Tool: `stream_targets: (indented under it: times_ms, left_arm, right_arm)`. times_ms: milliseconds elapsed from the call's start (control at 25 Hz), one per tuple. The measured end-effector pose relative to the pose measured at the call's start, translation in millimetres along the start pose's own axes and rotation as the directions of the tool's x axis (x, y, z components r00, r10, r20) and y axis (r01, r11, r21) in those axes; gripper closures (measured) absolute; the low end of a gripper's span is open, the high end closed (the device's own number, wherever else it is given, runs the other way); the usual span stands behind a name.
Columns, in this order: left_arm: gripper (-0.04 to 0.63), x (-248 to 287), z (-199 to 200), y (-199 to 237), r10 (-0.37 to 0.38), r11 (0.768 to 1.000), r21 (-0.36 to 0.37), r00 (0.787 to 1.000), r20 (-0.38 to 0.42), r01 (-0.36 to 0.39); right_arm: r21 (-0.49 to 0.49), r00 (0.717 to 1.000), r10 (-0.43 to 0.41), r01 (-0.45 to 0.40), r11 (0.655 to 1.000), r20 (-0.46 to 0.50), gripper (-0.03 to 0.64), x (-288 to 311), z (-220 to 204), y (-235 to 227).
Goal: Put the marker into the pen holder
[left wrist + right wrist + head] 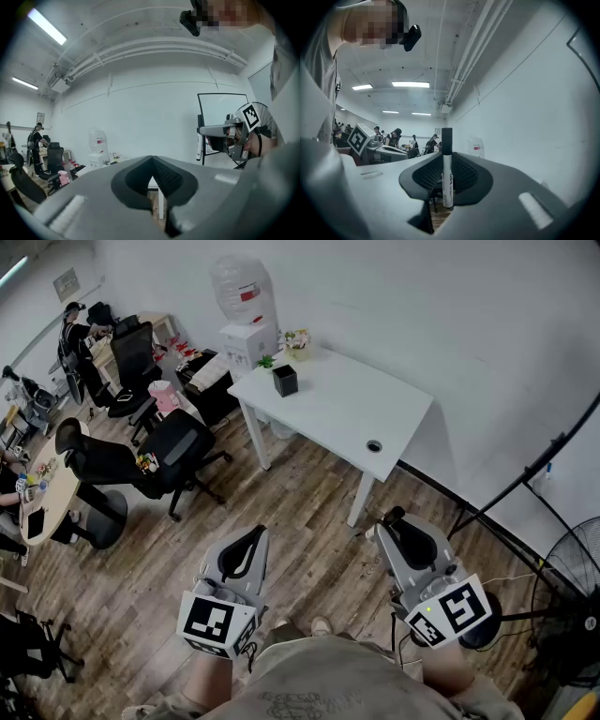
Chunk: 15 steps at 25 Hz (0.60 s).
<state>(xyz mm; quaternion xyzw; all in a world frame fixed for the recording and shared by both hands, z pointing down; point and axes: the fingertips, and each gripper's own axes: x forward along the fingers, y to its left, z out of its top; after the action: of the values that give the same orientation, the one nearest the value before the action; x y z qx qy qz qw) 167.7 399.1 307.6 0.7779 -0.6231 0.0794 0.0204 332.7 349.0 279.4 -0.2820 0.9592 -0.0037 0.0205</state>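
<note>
Both forearms are held low in front of the person's body, above the wood floor [309, 484], with the marker cubes nearest the head camera and the jaws pointing forward toward the white desk [347, 413]; the left claw [255, 532] and the right claw [394, 517] sit side by side, level with each other and apart.

The right claw [446, 161] is clenched on the marker [447, 173]; the marker stands upright between the ribbed pads, its black cap rising above the jaw tips and its white barrel ending just below them; from the left gripper view the same marker [198, 146] shows as a vertical stick at the front of the right claw [225, 136].

The left claw [152, 161] is closed with its jaw tips meeting and nothing between them.

The black pen holder [285, 381] stands on the far corner of the desk, just beside a small plant [267, 361]; it is well apart from both claws, with bare floor between; a water dispenser [246, 315] stands behind that corner, and black office chairs [173, 451] stand to the left.
</note>
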Motion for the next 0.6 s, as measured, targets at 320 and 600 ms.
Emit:
stream_targets:
  times_ms: [320,600]
  left_arm:
    - [0.595,2,-6,-11,-0.005,1.0,0.004,1.0,-0.003,0.005]
    - [0.595,3,-6,-14,-0.012,1.0,0.01,1.0,-0.011,0.012]
  right_arm:
    - [0.034,1.0,-0.005,0.005,0.999,0.003,0.528,-8,-6,-5]
    - [0.035,1.0,-0.005,0.005,0.999,0.001,0.528,-11,-7,-5]
